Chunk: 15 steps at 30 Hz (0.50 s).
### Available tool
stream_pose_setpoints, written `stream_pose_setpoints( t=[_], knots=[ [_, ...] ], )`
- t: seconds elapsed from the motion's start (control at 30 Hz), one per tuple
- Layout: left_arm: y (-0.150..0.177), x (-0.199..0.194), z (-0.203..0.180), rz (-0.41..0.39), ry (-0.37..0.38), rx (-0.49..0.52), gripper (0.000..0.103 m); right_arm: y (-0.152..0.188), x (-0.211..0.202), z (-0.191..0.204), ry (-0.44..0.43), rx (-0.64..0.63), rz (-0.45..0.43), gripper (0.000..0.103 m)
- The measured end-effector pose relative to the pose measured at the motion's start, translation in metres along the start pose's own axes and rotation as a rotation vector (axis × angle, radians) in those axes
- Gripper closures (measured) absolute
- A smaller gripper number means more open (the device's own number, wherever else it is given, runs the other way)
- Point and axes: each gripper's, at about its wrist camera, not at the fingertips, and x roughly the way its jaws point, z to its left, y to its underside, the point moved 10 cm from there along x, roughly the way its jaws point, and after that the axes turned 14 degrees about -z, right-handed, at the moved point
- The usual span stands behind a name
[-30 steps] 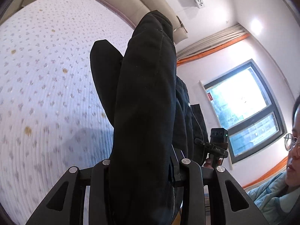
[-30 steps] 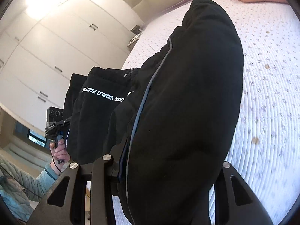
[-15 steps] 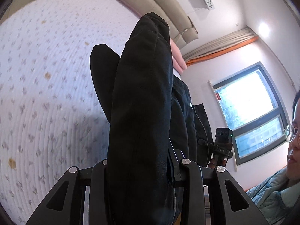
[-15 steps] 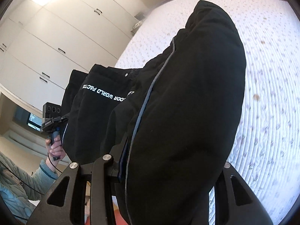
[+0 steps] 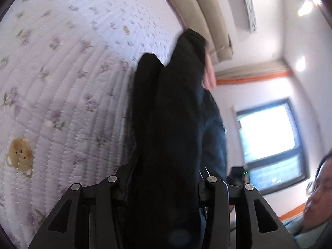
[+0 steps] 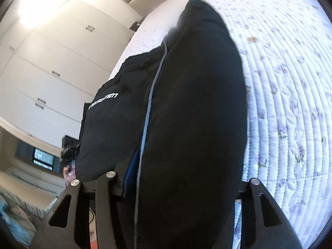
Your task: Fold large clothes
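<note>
A large black garment (image 5: 172,124) with white lettering (image 6: 103,101) hangs between both grippers above the quilted bed. My left gripper (image 5: 164,186) is shut on one bunched end of it; the cloth fills the space between the fingers and hides the tips. My right gripper (image 6: 176,186) is shut on the other bunched end (image 6: 193,114), which has a pale piping line. Each gripper shows small in the other's view, the right one (image 5: 236,172) and the left one (image 6: 69,147).
The white floral quilt of the bed (image 5: 62,83) lies close below, also in the right wrist view (image 6: 286,83). A pink folded item (image 5: 208,76) lies near the padded headboard (image 5: 207,16). White wardrobe doors (image 6: 51,62), a window (image 5: 269,141) and the person's face (image 5: 317,191) are around.
Both grippers have moved closer to the bed surface and forward, carrying the black garment; the quilt now looks much nearer. The frames are blurred by motion. Both grips are unchanged.
</note>
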Motion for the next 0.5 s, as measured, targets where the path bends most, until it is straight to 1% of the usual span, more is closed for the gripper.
stream_pose_setpoints(
  t=[0.03, 0.07, 0.1, 0.13, 0.17, 0.2, 0.3, 0.33, 0.4, 0.43, 0.47, 0.5],
  knots=[
    [-0.002, -0.003, 0.0, -0.013, -0.02, 0.024, 0.051, 0.0, -0.003, -0.002, 0.018, 0.0, -0.002, 0.044],
    [-0.004, -0.008, 0.001, -0.029, -0.056, 0.054, 0.045, 0.0, -0.008, -0.007, 0.048, 0.002, -0.004, 0.039],
    [-0.006, -0.016, 0.001, -0.046, -0.095, 0.071, 0.044, -0.001, -0.012, -0.012, 0.074, 0.02, -0.006, 0.037],
    [-0.007, -0.023, 0.001, -0.05, -0.108, 0.074, 0.044, -0.002, -0.016, -0.021, 0.093, 0.059, -0.01, 0.031],
    [-0.008, -0.032, 0.0, -0.05, -0.144, 0.093, 0.043, -0.002, -0.025, -0.034, 0.123, 0.103, -0.022, 0.027],
    [-0.009, -0.042, -0.001, -0.056, -0.192, 0.123, 0.043, 0.0, -0.036, -0.049, 0.154, 0.127, -0.027, 0.026],
    [-0.009, -0.064, -0.005, -0.068, -0.29, 0.169, 0.043, 0.005, -0.059, -0.056, 0.249, 0.185, -0.022, 0.025],
    [-0.009, -0.073, -0.009, -0.075, -0.332, 0.195, 0.043, 0.001, -0.067, -0.064, 0.336, 0.156, -0.03, 0.024],
    [-0.011, -0.091, -0.026, -0.11, -0.378, 0.232, 0.044, -0.011, -0.094, -0.065, 0.491, 0.077, -0.061, 0.023],
    [-0.011, -0.097, -0.035, -0.12, -0.386, 0.258, 0.044, -0.013, -0.098, -0.055, 0.532, 0.066, -0.069, 0.023],
    [-0.008, -0.101, -0.046, -0.126, -0.39, 0.29, 0.044, -0.016, -0.108, -0.048, 0.553, 0.056, -0.087, 0.023],
    [0.0, -0.1, -0.064, -0.123, -0.387, 0.337, 0.044, -0.019, -0.114, -0.036, 0.542, 0.046, -0.111, 0.023]
  ],
)
